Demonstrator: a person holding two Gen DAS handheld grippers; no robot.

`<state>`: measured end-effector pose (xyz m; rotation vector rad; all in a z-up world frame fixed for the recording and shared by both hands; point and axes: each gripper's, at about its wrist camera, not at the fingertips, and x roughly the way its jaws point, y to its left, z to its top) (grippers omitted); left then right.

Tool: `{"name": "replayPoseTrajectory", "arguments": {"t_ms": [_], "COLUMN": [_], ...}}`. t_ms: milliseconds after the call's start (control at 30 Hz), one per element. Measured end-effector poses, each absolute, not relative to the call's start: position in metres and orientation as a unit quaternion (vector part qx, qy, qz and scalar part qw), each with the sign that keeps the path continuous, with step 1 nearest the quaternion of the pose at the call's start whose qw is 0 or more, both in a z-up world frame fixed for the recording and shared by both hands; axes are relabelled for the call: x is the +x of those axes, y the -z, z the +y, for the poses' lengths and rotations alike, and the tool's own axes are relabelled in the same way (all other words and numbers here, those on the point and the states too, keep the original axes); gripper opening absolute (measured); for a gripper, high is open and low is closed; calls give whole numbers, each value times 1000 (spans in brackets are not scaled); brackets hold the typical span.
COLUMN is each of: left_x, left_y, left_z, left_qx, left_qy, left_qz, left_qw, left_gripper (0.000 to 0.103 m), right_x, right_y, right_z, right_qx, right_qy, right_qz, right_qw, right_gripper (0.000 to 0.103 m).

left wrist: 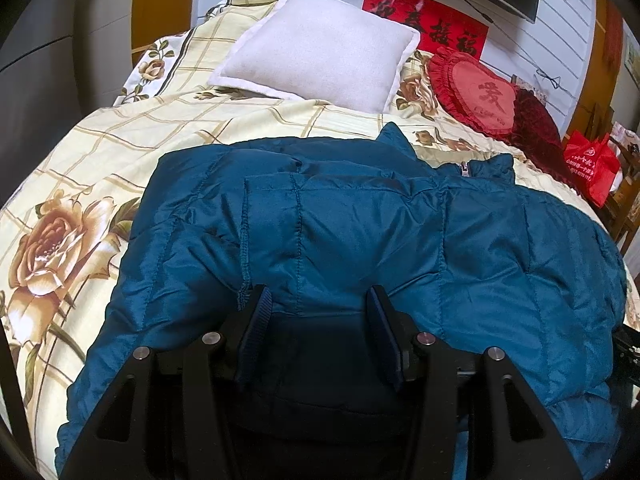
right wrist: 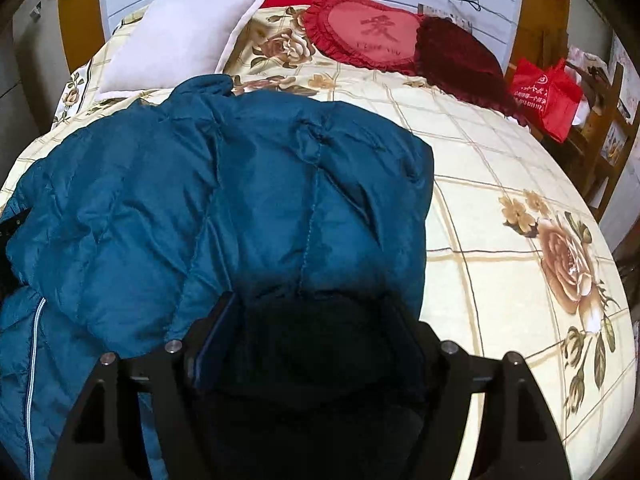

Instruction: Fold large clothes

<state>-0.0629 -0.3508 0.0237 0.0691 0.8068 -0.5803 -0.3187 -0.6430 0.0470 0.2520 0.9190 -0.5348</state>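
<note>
A teal quilted puffer jacket [left wrist: 360, 220] lies spread on the bed, its collar and zipper pull [left wrist: 464, 168] toward the pillows. In the right wrist view the jacket [right wrist: 240, 180] has a sleeve or side panel folded over its body, and a white zipper line [right wrist: 34, 340] runs along the near left edge. My left gripper [left wrist: 318, 296] hovers low over the near part of the jacket, jaws wide apart, with fabric and dark shadow between the fingers. My right gripper [right wrist: 312, 300] stands the same way over the folded panel, jaws wide. No pad visibly presses on the cloth.
The bedspread [right wrist: 500, 240] is cream with a grid and roses. At the head lie a white pillow [left wrist: 320, 48], a red heart cushion [right wrist: 372, 32] and a dark red cushion [right wrist: 460, 60]. A red bag [right wrist: 544, 96] sits on a wooden chair [right wrist: 608, 120] beside the bed.
</note>
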Motion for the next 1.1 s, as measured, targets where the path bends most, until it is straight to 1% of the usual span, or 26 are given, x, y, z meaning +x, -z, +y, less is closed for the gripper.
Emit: {"name": "replayPoseTrajectory", "arguments": {"t_ms": [67, 200, 433, 600, 767, 1100], "left_x": [-64, -78, -115, -140, -157, -180], "left_y": [-27, -42, -69, -73, -68, -58], "left_z": [-346, -324, -279, -263, -253, -228], "left_qx": [32, 45, 46, 66, 89, 98], "left_qy": [285, 277, 278, 275, 266, 258], "left_qz": [393, 392, 369, 375, 374, 387], "left_qw": [873, 876, 886, 883, 884, 880], "left_gripper": [70, 70, 70, 70, 70, 70], "right_x": [-326, -355, -383, -396, -400, -424], "right_y": [-53, -79, -96, -95, -83, -81], "right_z": [-644, -634, -615, -605, -597, -581], "right_qx": [136, 166, 149, 154, 143, 154], "right_qy": [255, 244, 256, 256, 261, 253], "right_qz": [432, 391, 409, 416, 439, 444], "right_qw": [854, 872, 863, 859, 848, 846], "right_gripper": [77, 77, 77, 77, 77, 77]}}
